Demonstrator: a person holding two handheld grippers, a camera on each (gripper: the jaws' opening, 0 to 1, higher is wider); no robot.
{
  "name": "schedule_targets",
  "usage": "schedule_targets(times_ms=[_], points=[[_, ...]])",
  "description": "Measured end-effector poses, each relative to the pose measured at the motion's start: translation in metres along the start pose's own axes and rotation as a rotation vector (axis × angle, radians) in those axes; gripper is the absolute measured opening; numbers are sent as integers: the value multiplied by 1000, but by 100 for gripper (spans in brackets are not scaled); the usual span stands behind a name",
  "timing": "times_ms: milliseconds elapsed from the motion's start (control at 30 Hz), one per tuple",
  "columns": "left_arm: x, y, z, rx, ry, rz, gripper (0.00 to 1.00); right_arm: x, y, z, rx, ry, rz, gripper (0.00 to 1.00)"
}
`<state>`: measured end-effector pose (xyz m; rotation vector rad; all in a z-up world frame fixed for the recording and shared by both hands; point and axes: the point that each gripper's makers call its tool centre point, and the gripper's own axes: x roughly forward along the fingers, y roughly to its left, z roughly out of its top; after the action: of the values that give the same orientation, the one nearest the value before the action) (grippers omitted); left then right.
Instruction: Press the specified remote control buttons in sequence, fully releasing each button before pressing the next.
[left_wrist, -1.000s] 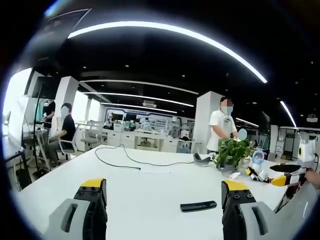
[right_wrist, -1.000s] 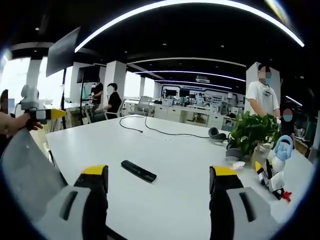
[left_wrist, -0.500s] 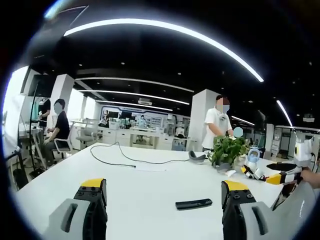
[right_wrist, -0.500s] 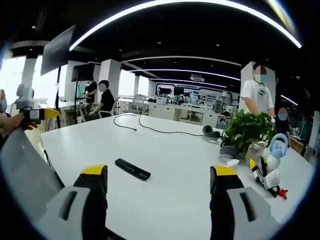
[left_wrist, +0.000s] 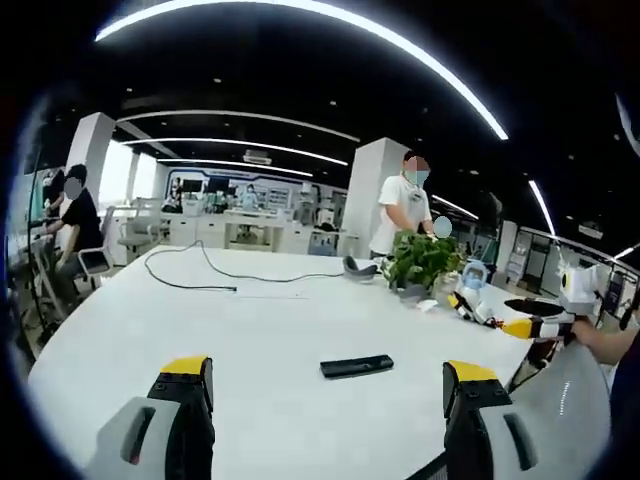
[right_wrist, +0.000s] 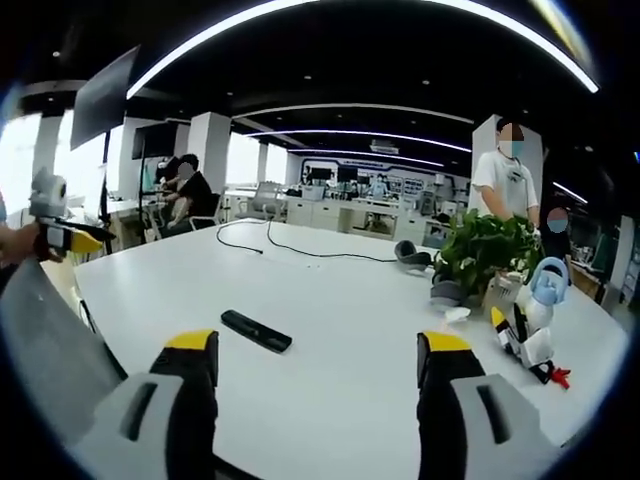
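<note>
White tabletop (left_wrist: 200, 330) in an open office carries a slim black remote control (left_wrist: 356, 366), lying flat between and beyond both pairs of jaws. Compared with a second ago, the remote's place among the other things is unchanged. Left gripper (left_wrist: 330, 385) and right gripper (right_wrist: 310, 355) gape wide, holding nothing. Leafy green potted plant (right_wrist: 487, 256) sits in its grey pot beside a blue-white toy robot (right_wrist: 540, 300)

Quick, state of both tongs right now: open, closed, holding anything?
Left tongs: open, holding nothing, above the table short of the remote control.
Right tongs: open, holding nothing.
</note>
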<state>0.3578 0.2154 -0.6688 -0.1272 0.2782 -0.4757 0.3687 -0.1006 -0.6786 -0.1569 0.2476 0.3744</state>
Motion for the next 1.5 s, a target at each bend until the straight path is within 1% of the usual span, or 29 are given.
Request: schedule_targets(times_ms=[67,133,167,200,233,267,300,333,367,400,433,467,633,667,733,867,967,1033,1100,1200,1233,1267,1300,1333,1367,1400,1433,1467,1500], points=[[10,1,8,45,10,-33,100,0,-1,0,4,0,0,83],[20,-3,10,93,39,-78,100,0,-1,0,5,1,0,82],[28,-4,12,134,58,-101,100,0,-2,-1,1,4,-1,82],[37,-7,13,175,77,-132,100,0,-2,-2,-3,7,-1,82],[40,-9,13,183,84,-147,100,1,-2,-2,-5,9,-1,83],[49,-14,11,208,110,-188,100,0,-3,-2,-7,11,-2,82],[56,-17,10,227,119,-217,100,0,-4,-2,-11,9,-7,81],[66,-22,6,232,150,-260,100,0,-5,-2,-11,8,-10,81],[72,-23,1,236,183,-274,100,0,-6,-3,-9,10,-14,81],[79,-23,-3,253,204,-289,100,0,-7,-4,-8,16,-17,81],[87,-27,-8,265,225,-325,100,0,-7,-5,-11,21,-20,81],[93,-29,-12,268,247,-344,100,0,-8,-6,-14,25,-21,81],[124,-36,-30,328,313,-418,100,0,-12,-11,-6,50,-35,78],[128,-36,-32,336,316,-430,100,0,-12,-12,-1,55,-39,77],[138,-34,-46,350,373,-458,100,0,-14,-15,8,68,-41,75],[154,-29,-62,398,438,-480,100,0,-14,-17,4,81,-43,73],[163,-22,-69,438,470,-475,100,0,-13,-18,1,87,-39,70],[170,-16,-76,461,503,-472,100,0,-12,-19,0,92,-36,68],[178,-12,-79,465,526,-467,100,0,-12,-20,0,96,-34,66],[186,-11,-82,461,558,-479,100,0,-11,-20,2,97,-29,63],[187,-9,-85,494,587,-487,92,-1,-10,-21,3,101,-24,62],[189,-9,-85,522,592,-490,86,-1,-9,-21,3,102,-20,62],[194,-9,-85,566,582,-497,82,0,-8,-21,0,105,-13,60],[197,-10,-85,576,579,-498,82,0,-7,-22,-2,108,-9,59],[199,-12,-88,564,598,-510,84,0,-6,-21,-7,108,-6,57],[199,-14,-93,544,631,-531,84,0,-6,-21,-10,108,-5,55],[202,-14,-97,558,654,-531,85,-1,-6,-22,-12,112,-7,54],[204,-13,-99,589,659,-536,84,-1,-7,-22,-12,113,-8,54],[205,-13,-103,639,677,-551,83,-1,-7,-22,-10,113,-6,53]])
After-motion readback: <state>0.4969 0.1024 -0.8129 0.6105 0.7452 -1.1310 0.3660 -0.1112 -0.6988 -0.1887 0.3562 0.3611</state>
